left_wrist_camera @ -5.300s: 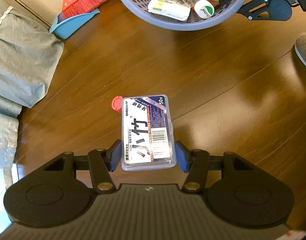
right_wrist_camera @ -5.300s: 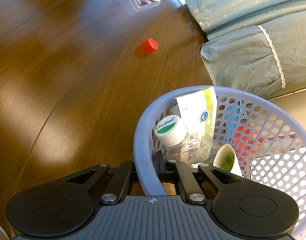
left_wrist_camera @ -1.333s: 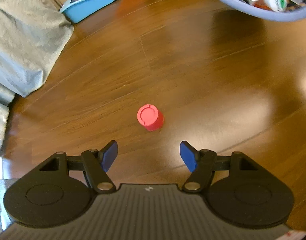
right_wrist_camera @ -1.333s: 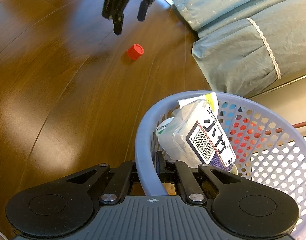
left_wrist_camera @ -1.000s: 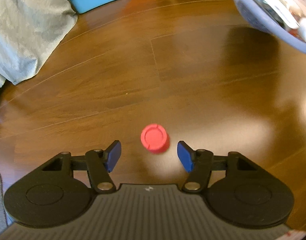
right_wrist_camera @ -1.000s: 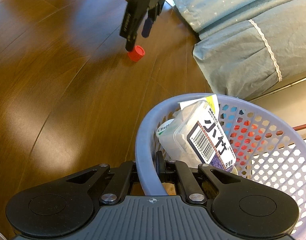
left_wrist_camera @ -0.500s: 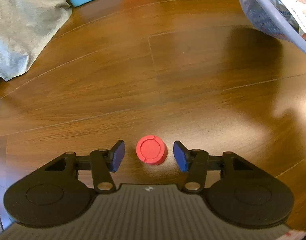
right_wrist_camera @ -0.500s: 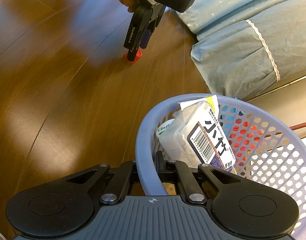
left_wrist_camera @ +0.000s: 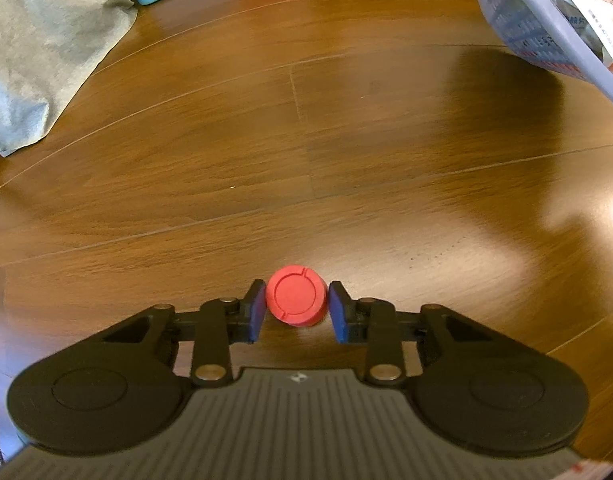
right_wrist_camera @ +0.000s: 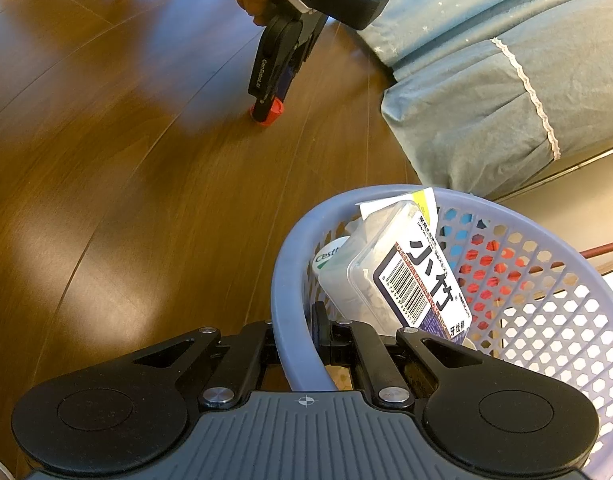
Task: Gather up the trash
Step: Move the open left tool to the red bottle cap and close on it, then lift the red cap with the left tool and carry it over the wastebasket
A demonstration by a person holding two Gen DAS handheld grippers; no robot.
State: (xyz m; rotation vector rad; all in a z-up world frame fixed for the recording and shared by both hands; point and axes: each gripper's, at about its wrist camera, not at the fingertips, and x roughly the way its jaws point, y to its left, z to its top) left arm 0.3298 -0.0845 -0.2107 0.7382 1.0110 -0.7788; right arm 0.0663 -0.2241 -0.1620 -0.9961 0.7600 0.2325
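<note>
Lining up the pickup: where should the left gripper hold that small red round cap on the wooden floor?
Grip the small red round cap across its curved side wall, coming from above. It sits flat face up, and the left gripper, whose jaws have just been closing, already brackets it with blue pads.

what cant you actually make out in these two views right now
- Left wrist view: the basket is cut off by the top right edge, so its contents stay mostly unseen.
- Right wrist view: the left gripper covers most of the red cap; pad contact unclear there.
- Right wrist view: trash under the clear box is hidden; the bottle lid label is partly covered.
- Right wrist view: the right gripper fingertips are masked by the basket rim.
</note>
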